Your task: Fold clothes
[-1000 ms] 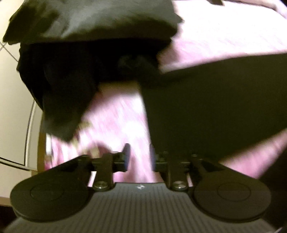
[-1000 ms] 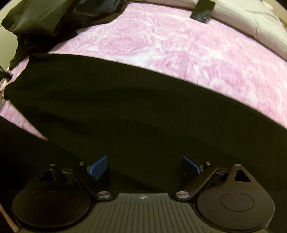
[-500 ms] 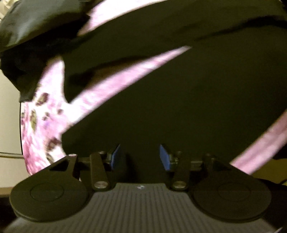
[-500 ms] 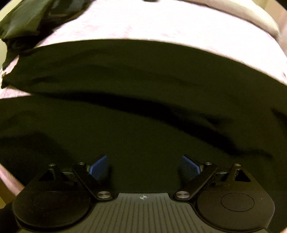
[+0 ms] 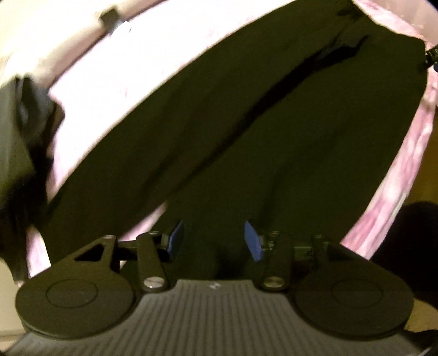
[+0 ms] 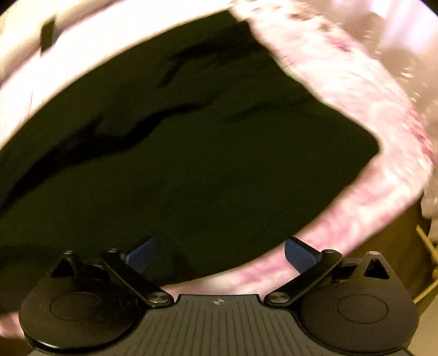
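A black garment (image 5: pixel 273 142) lies spread flat on the pink floral bed cover (image 5: pixel 104 90), with a long crease down its middle. My left gripper (image 5: pixel 214 242) hovers above its near part. The jaws are opening and the blue pads (image 5: pixel 175 241) hold nothing. In the right wrist view the same black garment (image 6: pixel 178 164) fills the middle, with its corner at the right. My right gripper (image 6: pixel 221 256) hangs over the garment's near edge, where black cloth meets the pink bed cover (image 6: pixel 356 123). Its jaws are opening wide, and nothing is pinched between them.
A heap of other dark clothes (image 5: pixel 19 137) sits at the left edge of the bed. A small dark object (image 5: pixel 109 16) lies on the pale bedding at the far side. Past the bed's right edge are a brown floor and a wooden piece (image 6: pixel 427 246).
Both views have swept sideways along the garment and rolled. The clothes heap slid from the top to the left edge. The left jaws went from nearly shut to apart, and the right jaws widened further.
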{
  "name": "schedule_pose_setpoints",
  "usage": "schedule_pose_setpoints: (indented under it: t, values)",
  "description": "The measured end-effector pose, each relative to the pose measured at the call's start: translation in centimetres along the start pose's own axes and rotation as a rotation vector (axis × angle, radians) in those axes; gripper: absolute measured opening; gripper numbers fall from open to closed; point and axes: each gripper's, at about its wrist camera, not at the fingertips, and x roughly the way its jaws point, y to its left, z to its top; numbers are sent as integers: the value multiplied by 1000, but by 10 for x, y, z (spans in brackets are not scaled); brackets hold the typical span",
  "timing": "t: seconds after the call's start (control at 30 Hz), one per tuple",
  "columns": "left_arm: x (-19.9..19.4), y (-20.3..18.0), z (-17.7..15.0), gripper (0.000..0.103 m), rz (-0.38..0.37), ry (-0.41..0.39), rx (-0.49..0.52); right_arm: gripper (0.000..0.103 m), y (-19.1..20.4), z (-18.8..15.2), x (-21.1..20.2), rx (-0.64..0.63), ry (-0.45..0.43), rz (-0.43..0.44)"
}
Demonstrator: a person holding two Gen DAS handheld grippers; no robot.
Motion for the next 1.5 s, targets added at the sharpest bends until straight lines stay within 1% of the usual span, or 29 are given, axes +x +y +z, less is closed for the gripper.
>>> schedule_pose_setpoints:
  t: [0.13, 0.2, 0.27, 0.33, 0.43, 0.47, 0.5, 0.53, 0.6, 0.63, 0.67, 0.7, 0.73, 0.77, 0.8, 0.83, 0.87, 0.9, 1.0, 1.07, 1.13, 1.2, 1.23, 1.27, 1.3, 1.33, 1.37, 1.4, 1.5]
  values:
    - [-7, -10, 45, 46, -29, -50, 65, 103, -7, 2, -34, 24, -97, 9]
    - [-6, -25, 76, 46, -46, -96, 121, 103, -9, 15, -41, 13, -142, 22]
    - [0, -47, 109, 46, -50, -135, 186, 103, -15, 39, -39, -24, -181, 46]
    - [13, -72, 142, 46, -63, -168, 236, 102, -23, 66, -27, -88, -204, 77]
    - [40, -121, 192, 46, -89, -194, 282, 101, -37, 111, 2, -233, -223, 122]
    - [49, -139, 209, 46, -94, -197, 300, 95, -42, 127, 14, -283, -228, 135]
    - [56, -153, 224, 46, -100, -199, 308, 92, -46, 142, 25, -333, -232, 149]
    - [63, -165, 238, 46, -107, -201, 313, 89, -51, 157, 37, -377, -228, 159]
    - [74, -188, 263, 46, -121, -202, 318, 89, -61, 179, 65, -427, -201, 181]
    - [80, -197, 274, 46, -128, -202, 318, 83, -66, 188, 79, -449, -187, 193]
    - [85, -203, 282, 46, -131, -198, 316, 75, -70, 194, 90, -470, -169, 203]
    - [90, -208, 289, 46, -134, -194, 314, 58, -74, 198, 99, -490, -149, 212]
    - [95, -213, 297, 46, -136, -190, 312, 49, -76, 202, 109, -508, -129, 225]
    - [99, -216, 302, 46, -138, -186, 307, 37, -77, 205, 116, -523, -116, 242]
    - [102, -217, 307, 46, -142, -181, 303, 29, -77, 204, 118, -539, -113, 261]
    - [104, -218, 310, 46, -143, -178, 302, 24, -78, 201, 117, -555, -114, 269]
    - [105, -218, 314, 46, -144, -174, 303, 16, -78, 201, 113, -563, -121, 266]
    - [106, -219, 315, 46, -144, -173, 303, 4, -78, 201, 106, -569, -130, 261]
    - [104, -218, 316, 46, -143, -170, 290, 4, -79, 201, 77, -565, -201, 285]
    - [107, -215, 314, 46, -142, -159, 276, 4, -75, 206, 73, -560, -217, 314]
    - [114, -216, 313, 46, -144, -143, 273, 4, -70, 213, 86, -565, -203, 331]
    - [118, -217, 311, 46, -143, -136, 283, 4, -68, 218, 108, -573, -171, 324]
    - [119, -218, 309, 46, -143, -135, 288, 7, -69, 220, 119, -576, -151, 317]
    - [120, -218, 308, 46, -143, -133, 286, 15, -71, 221, 124, -578, -146, 321]
    - [121, -218, 308, 46, -143, -130, 282, 38, -74, 221, 123, -578, -162, 318]
    - [122, -218, 307, 47, -144, -126, 276, 64, -77, 220, 121, -586, -183, 313]
    - [124, -217, 305, 47, -142, -122, 270, 74, -80, 219, 118, -598, -203, 313]
    - [125, -217, 304, 47, -139, -119, 265, 74, -83, 219, 116, -611, -214, 322]
    - [128, -217, 302, 47, -129, -111, 251, 74, -88, 225, 118, -658, -208, 384]
